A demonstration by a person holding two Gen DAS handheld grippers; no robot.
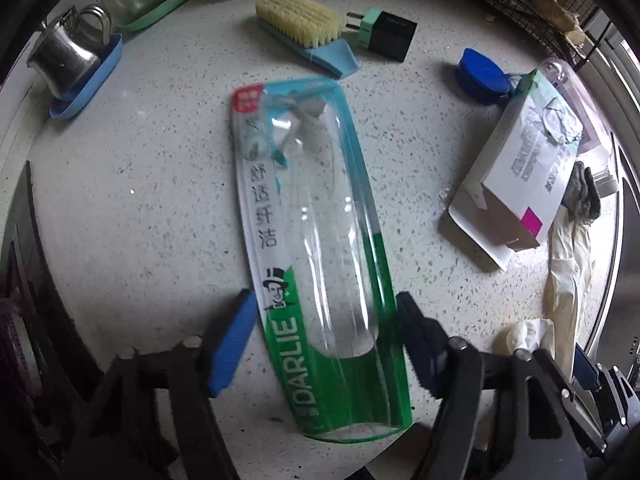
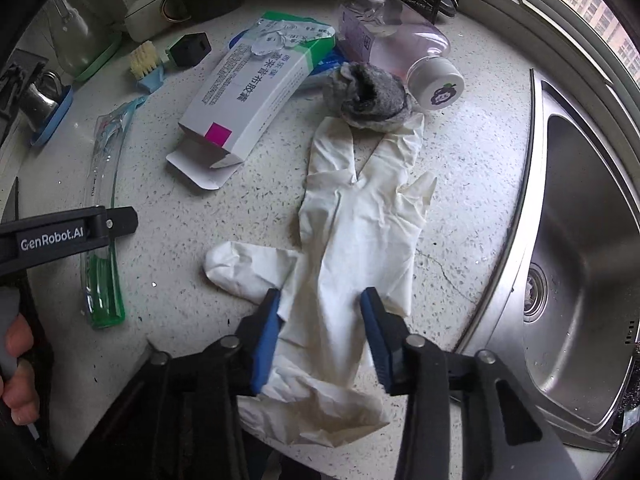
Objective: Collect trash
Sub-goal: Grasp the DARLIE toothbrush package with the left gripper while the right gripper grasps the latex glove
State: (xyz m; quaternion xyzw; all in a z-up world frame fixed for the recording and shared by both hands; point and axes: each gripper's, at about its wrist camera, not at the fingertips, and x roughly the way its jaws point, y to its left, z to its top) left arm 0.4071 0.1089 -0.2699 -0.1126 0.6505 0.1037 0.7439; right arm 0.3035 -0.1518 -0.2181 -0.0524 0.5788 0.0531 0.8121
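My left gripper (image 1: 326, 320) had its jaws spread wide astride the empty toothbrush package (image 1: 316, 248), which lay flat on the counter (image 1: 160, 168). My right gripper (image 2: 320, 316) stood wide-jawed over the white glove (image 2: 352, 240), beside the sink (image 2: 592, 240).

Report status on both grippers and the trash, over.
Left gripper open, straddling the empty toothbrush pack. Right gripper open, straddling the white glove. Neither gripped yet. Medicine box waits on the counter; nothing blocking.
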